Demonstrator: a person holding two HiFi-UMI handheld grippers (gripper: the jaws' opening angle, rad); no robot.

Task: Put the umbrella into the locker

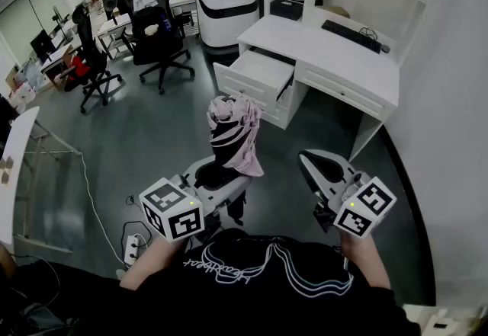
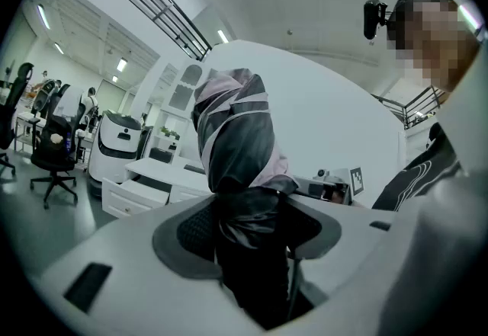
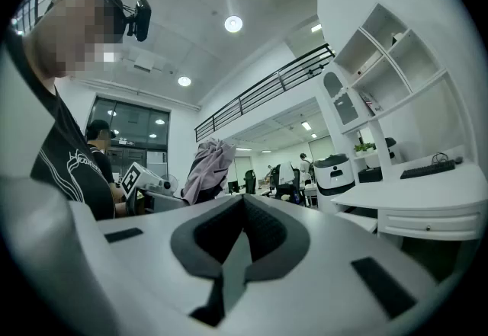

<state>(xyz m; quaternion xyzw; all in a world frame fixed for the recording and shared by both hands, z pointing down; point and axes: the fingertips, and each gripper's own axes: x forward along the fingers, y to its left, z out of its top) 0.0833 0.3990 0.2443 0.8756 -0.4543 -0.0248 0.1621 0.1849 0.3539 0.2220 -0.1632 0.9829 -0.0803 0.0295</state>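
The left claw is clamped on the folded umbrella. Its dark pads press the black lower end, and the pink-and-grey bundle stands upright above them, at the centre of the head view over the floor. The right claw, lower right in that view, is closed on nothing, its pads meeting. Beyond the umbrella, toward the upper right, stands a white desk with one drawer pulled out; no locker can be plainly picked out. Two risks stand out. The grip sits low on a top-heavy, loosely wrapped bundle, so a quick swing could tip it or let slack fabric slide through the pads — and the loose folds could snag an opening's edge on the way in.
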